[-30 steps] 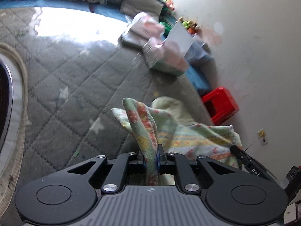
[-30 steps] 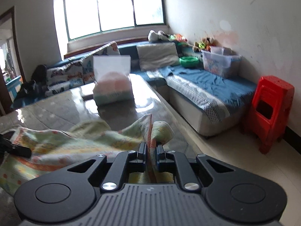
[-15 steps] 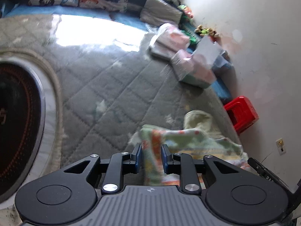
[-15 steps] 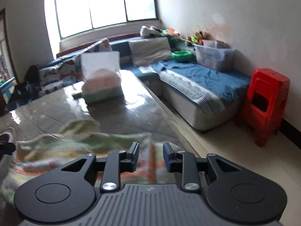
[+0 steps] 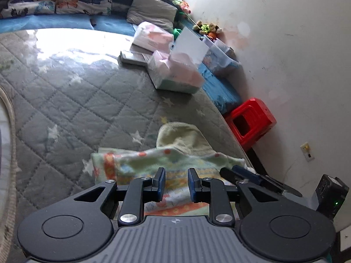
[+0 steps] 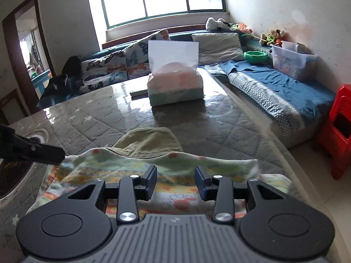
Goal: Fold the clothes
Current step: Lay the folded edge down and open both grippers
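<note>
The left gripper stands narrowly parted, empty; the right gripper is opening, nothing pinched. Just beneath both, the patterned garment lies folded on the quilted bench, its long axis running across both views; its near edge is hidden behind the grippers. Farther off sits a tissue box, tissues inside.

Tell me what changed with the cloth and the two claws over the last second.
Both claws let go. The left claw and right claw, each pinching a raised fold of the pastel patterned cloth earlier, now stand open, the right's jaws still opening. The cloth dropped flat, folded on the grey quilted mat. The pink tissue pack stayed put.
</note>
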`<state>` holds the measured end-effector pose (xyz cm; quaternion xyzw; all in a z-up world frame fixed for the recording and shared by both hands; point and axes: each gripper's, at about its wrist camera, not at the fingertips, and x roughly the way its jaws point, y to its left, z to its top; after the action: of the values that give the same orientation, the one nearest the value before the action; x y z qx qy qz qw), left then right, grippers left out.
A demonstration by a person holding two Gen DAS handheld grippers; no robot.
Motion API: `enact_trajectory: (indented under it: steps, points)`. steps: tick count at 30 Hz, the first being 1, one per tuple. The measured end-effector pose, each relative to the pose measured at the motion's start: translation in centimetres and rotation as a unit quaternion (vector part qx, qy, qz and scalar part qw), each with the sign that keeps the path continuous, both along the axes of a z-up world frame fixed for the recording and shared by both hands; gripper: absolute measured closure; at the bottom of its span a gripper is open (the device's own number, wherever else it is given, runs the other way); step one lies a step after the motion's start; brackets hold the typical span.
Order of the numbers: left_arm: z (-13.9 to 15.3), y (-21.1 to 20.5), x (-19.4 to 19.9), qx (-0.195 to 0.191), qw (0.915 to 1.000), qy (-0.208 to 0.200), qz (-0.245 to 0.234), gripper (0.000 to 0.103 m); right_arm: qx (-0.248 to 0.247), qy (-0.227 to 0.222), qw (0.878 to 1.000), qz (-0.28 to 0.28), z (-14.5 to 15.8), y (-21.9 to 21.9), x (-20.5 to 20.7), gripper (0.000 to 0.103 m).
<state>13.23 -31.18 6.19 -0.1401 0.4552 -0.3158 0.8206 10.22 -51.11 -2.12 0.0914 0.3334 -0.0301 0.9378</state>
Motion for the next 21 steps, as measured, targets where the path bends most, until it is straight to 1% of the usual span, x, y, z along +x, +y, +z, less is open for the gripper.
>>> enact_trajectory:
  steps: [3, 4, 6, 9, 11, 15, 17, 21]
  points:
    - [0.1, -0.1, 0.4, -0.006, 1.0000, 0.002, -0.005, 0.079, 0.000, 0.006, 1.000, 0.002, -0.4, 0.1, 0.9, 0.062]
    - [-0.1, -0.4, 0.5, -0.007, 0.9999, 0.005, -0.010, 0.081, 0.000, 0.007, 1.000, 0.002, -0.5, 0.0, 1.2, 0.062]
    - [-0.4, -1.0, 0.6, -0.008, 0.9997, 0.010, -0.020, 0.081, -0.001, 0.009, 1.000, 0.002, -0.7, 0.0, 1.7, 0.060]
    - [-1.4, -2.1, 1.2, -0.003, 0.9995, 0.018, -0.026, 0.081, -0.003, 0.012, 1.000, 0.002, -1.0, 0.0, 2.3, 0.054]
    - [-2.2, -2.7, 1.7, 0.002, 0.9994, 0.025, -0.026, 0.081, -0.008, 0.014, 1.000, 0.006, -1.1, 0.1, 2.6, 0.053]
    - [-3.7, -2.9, 2.6, 0.014, 0.9990, 0.039, -0.019, 0.081, -0.010, 0.009, 1.000, 0.014, -0.5, 0.7, 2.2, 0.050]
    - [-4.1, -2.6, 2.8, 0.009, 0.9989, 0.042, -0.016, 0.081, -0.010, 0.006, 1.000, 0.024, -0.1, 1.2, 1.7, 0.050]
    - [-3.8, -2.3, 2.2, 0.005, 0.9992, 0.038, -0.015, 0.081, -0.013, 0.011, 0.998, 0.052, 0.0, 2.9, 0.6, 0.048]
